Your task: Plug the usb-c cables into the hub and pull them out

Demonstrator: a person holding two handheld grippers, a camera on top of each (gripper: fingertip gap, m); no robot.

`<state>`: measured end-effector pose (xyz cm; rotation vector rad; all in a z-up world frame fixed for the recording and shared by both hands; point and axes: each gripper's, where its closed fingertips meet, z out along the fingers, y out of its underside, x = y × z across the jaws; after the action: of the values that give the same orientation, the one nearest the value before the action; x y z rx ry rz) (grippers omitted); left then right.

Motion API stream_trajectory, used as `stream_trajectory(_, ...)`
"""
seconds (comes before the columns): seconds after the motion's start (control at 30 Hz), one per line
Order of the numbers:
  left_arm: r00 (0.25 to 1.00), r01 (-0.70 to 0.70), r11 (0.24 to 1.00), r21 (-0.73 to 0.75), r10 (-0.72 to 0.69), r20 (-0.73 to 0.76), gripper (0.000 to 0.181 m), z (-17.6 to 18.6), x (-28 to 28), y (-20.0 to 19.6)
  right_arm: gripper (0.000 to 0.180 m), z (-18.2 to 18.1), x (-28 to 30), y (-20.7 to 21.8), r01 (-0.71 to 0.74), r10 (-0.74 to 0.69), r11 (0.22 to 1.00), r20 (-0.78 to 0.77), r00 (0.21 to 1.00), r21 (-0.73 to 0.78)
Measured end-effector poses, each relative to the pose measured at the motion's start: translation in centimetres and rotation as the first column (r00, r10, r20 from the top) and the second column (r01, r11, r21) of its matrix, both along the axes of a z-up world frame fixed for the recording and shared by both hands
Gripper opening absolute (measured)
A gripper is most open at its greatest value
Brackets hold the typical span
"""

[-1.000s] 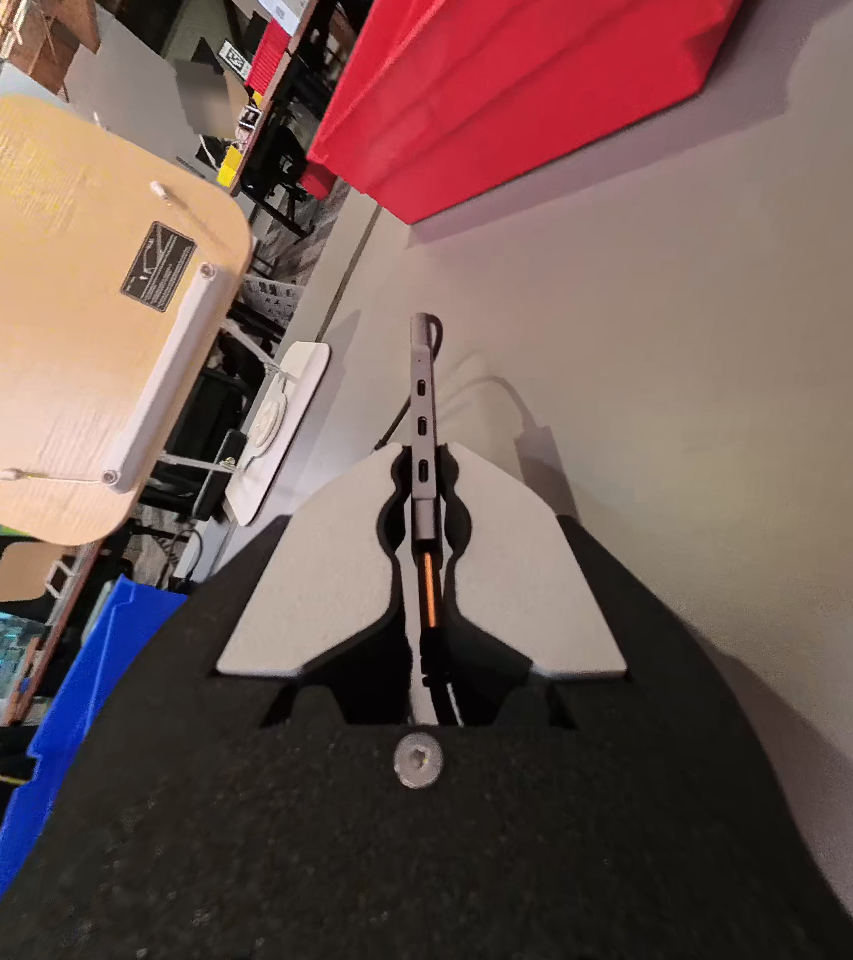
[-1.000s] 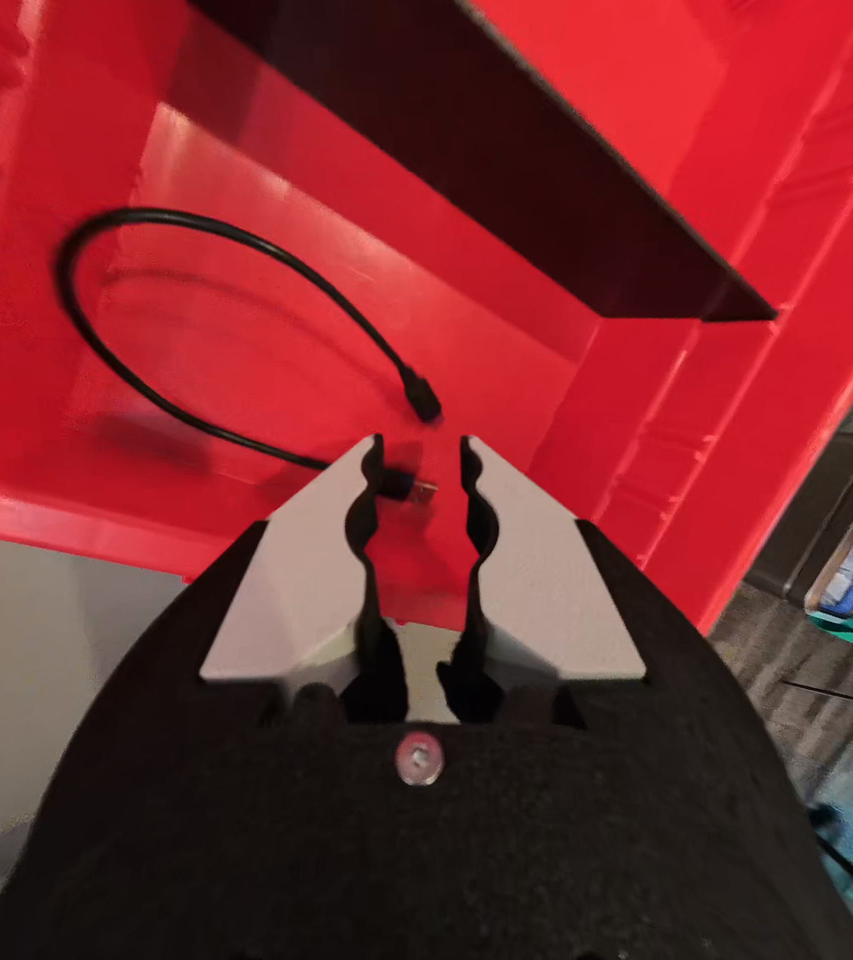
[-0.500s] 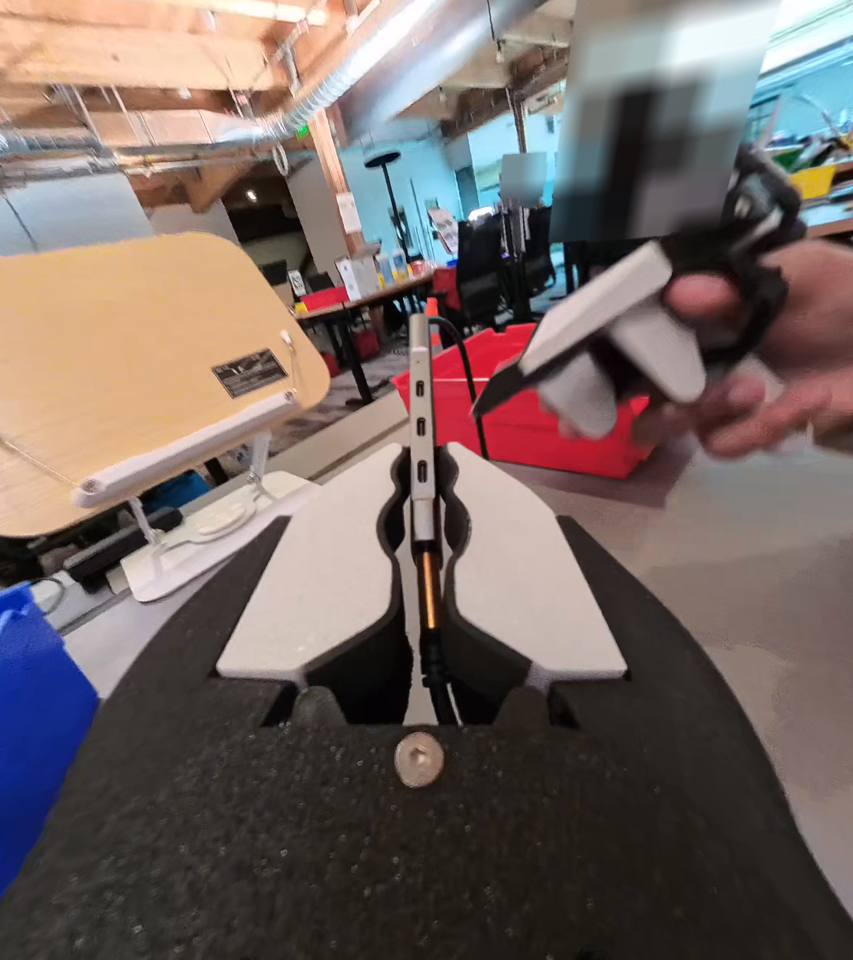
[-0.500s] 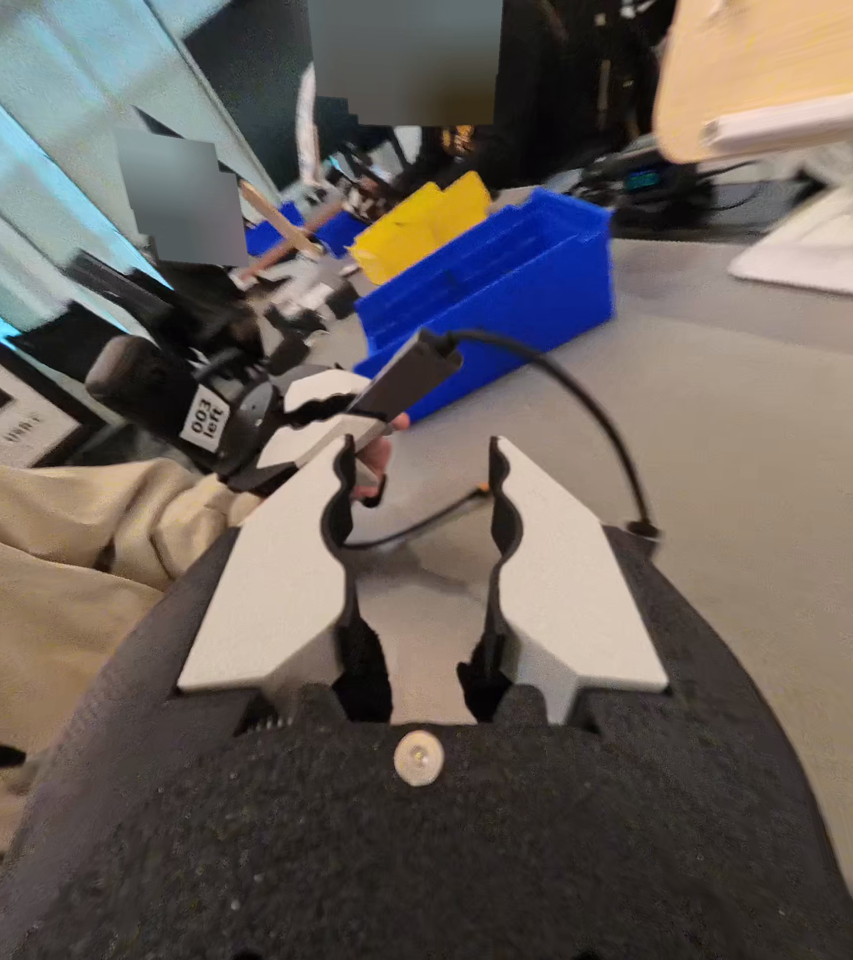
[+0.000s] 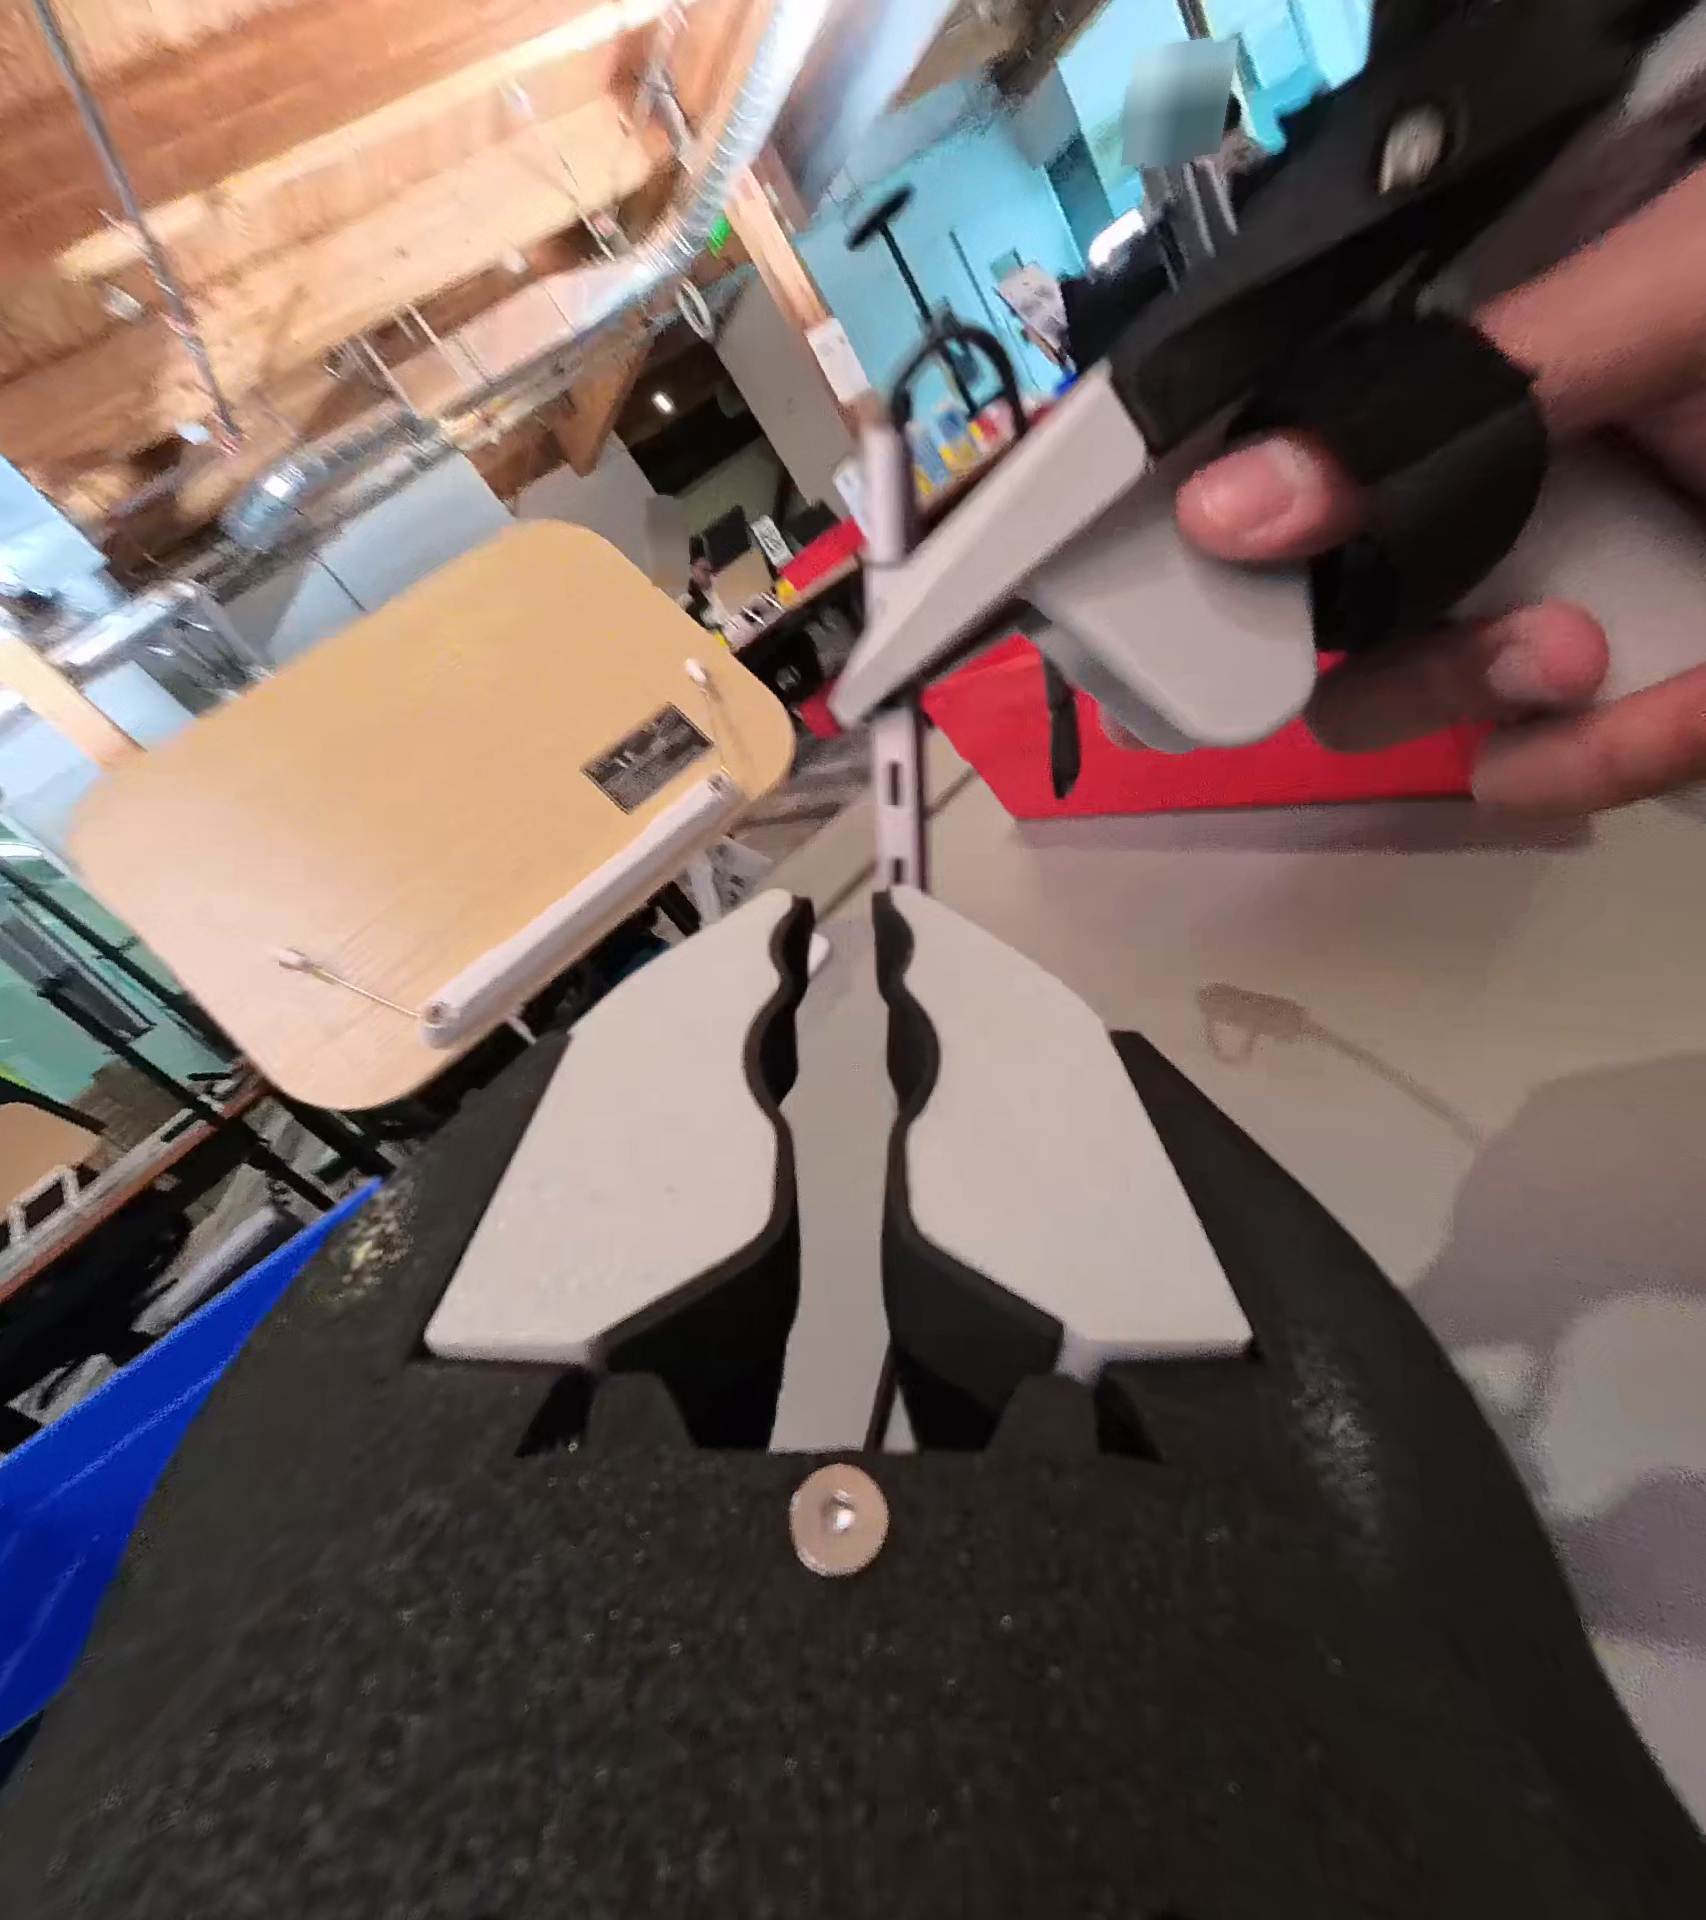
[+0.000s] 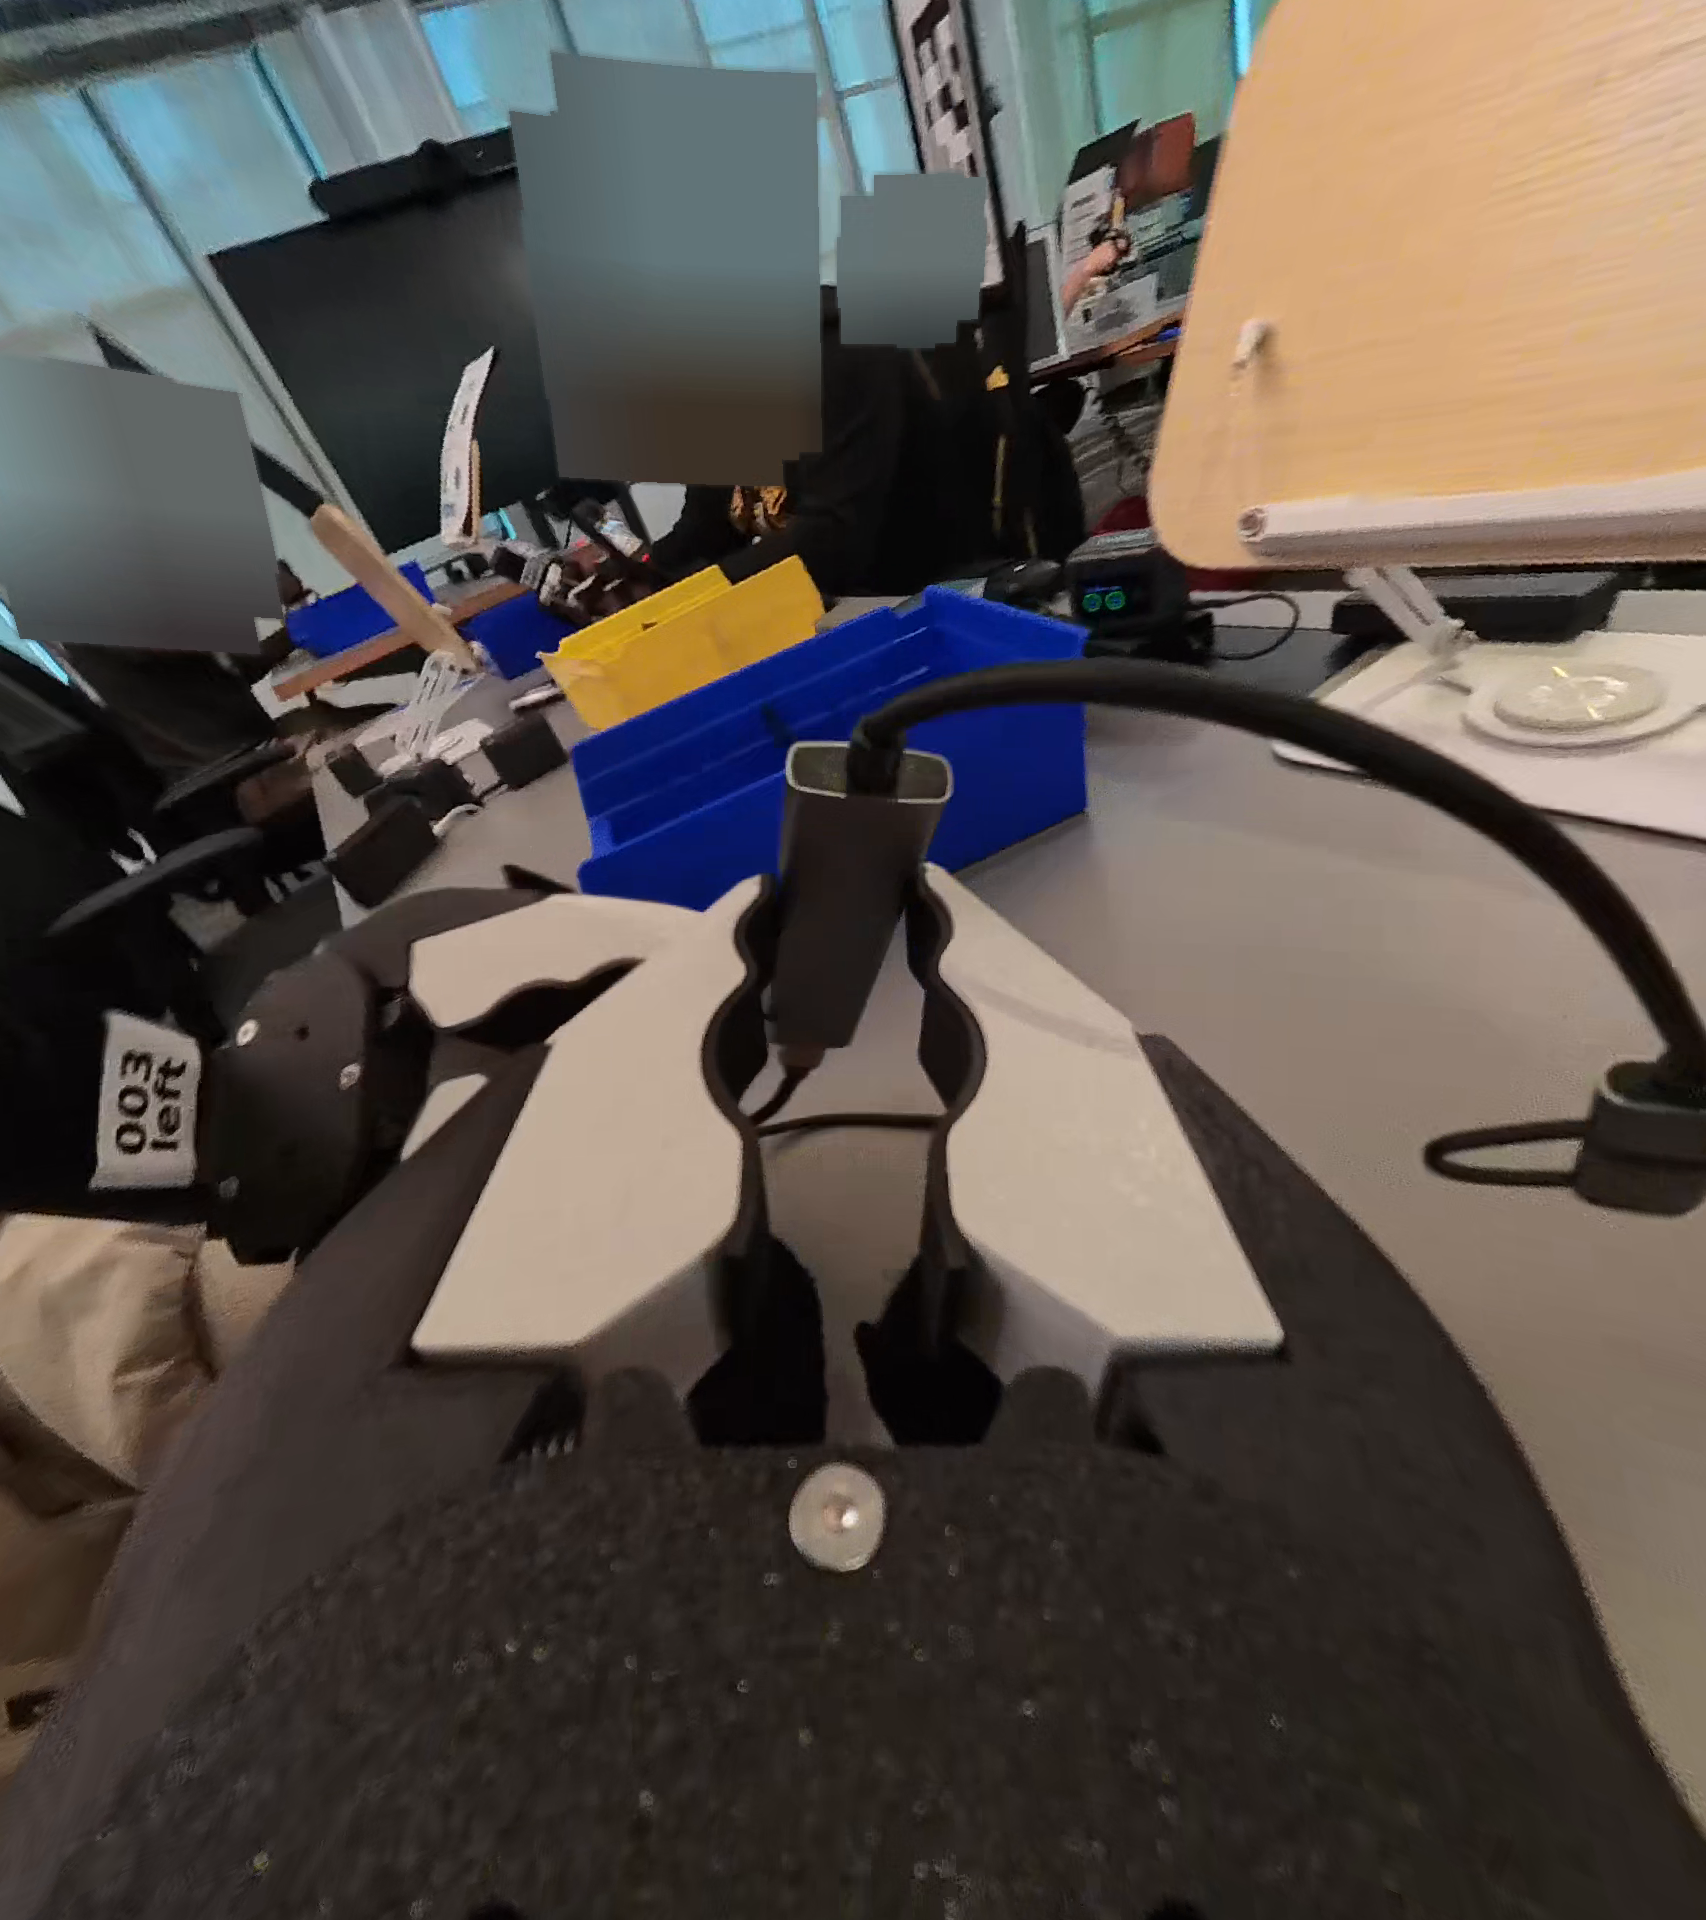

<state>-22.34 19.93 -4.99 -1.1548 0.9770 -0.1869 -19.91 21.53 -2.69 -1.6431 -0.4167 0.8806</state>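
Jaws: right gripper clamped on hub, upright above surface | left gripper slightly parted, empty, just near of hub | thin cable trails from hub's lower end | likely right steadies hub so left can pull cable

Workshop-style lab. Exposed timber ceiling joists with ductwork; grey workbench; blue and yellow parts bins; monitor; office chairs.
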Motion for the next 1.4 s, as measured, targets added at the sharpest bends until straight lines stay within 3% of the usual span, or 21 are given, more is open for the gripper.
stream_trajectory(0.1,0.997,-0.015,0.997,0.080,0.009,0.074,0.012,2.4,-1.0,-1.2,0.022,-0.1,2.2,0.9,0.043,-0.047,0.998,-0.086,0.995,-0.046)
stream_trajectory(0.2,0.987,0.071,0.991,0.114,-0.086,0.133,0.009,4.2,-0.4,-4.5,0.022,1.6,3.6,0.9,0.007,-0.027,0.998,-0.288,0.957,-0.070)
stream_trajectory(0.33,0.917,0.356,0.925,-0.129,-0.319,0.240,0.016,2.2,3.4,-8.3,0.022,5.0,3.2,-0.5,-0.144,0.097,0.988,-0.522,0.847,-0.050)
stream_trajectory(0.4,0.905,0.374,0.902,-0.217,-0.304,0.297,0.021,1.2,4.0,-7.6,0.022,6.7,2.6,-1.5,-0.265,0.171,0.963,-0.650,0.741,-0.049)
stream_trajectory(0.53,0.881,0.329,0.923,-0.201,-0.223,0.417,0.033,2.9,1.8,-4.5,0.022,7.9,1.6,-2.8,-0.468,0.217,0.881,-0.822,0.526,-0.067)
stream_trajectory(0.67,0.868,0.296,0.953,-0.064,-0.241,0.434,0.040,5.7,-0.6,-3.9,0.021,5.4,-1.2,-3.1,-0.637,0.176,0.756,-0.890,0.419,-0.150)
stream_trajectory(0.73,0.877,0.286,0.958,-0.008,-0.258,0.404,0.035,6.3,-1.0,-4.1,0.021,3.0,-3.2,-3.4,-0.724,0.126,0.655,-0.913,0.387,-0.217)
stream_trajectory(0.83,0.904,0.278,0.960,0.045,-0.277,0.327,0.023,6.0,-1.2,-4.3,0.022,1.2,-4.1,-3.3,-0.793,0.047,0.580,-0.964,0.261,-0.186)
stream_trajectory(0.9,0.912,0.280,0.957,0.072,-0.289,0.290,0.017,5.6,-1.4,-4.3,0.021,0.5,-4.5,-3.4,-0.820,0.036,0.543,-0.971,0.235,-0.179)
stream_trajectory(1.07,0.914,0.297,0.950,0.093,-0.311,0.259,0.018,4.9,-1.3,-4.1,0.021,1.6,-3.6,-3.2,-0.819,0.056,0.563,-0.983,0.173,-0.111)
stream_trajectory(1.17,0.909,0.306,0.948,0.091,-0.319,0.268,0.017,4.8,-1.2,-4.1,0.022,1.5,-3.8,-3.6,-0.825,0.087,0.551,-0.974,0.207,-0.126)
stream_trajectory(1.3,0.921,0.311,0.944,0.106,-0.327,0.210,0.009,4.3,-0.8,-4.2,0.022,0.8,-3.9,-3.6,-0.844,0.059,0.526,-0.985,0.160,-0.106)
stream_trajectory(1.4,0.917,0.340,0.939,0.048,-0.343,0.203,0.009,4.3,-0.9,-4.1,0.024,0.4,-4.1,-3.7,-0.850,0.088,0.515,-0.980,0.181,-0.111)
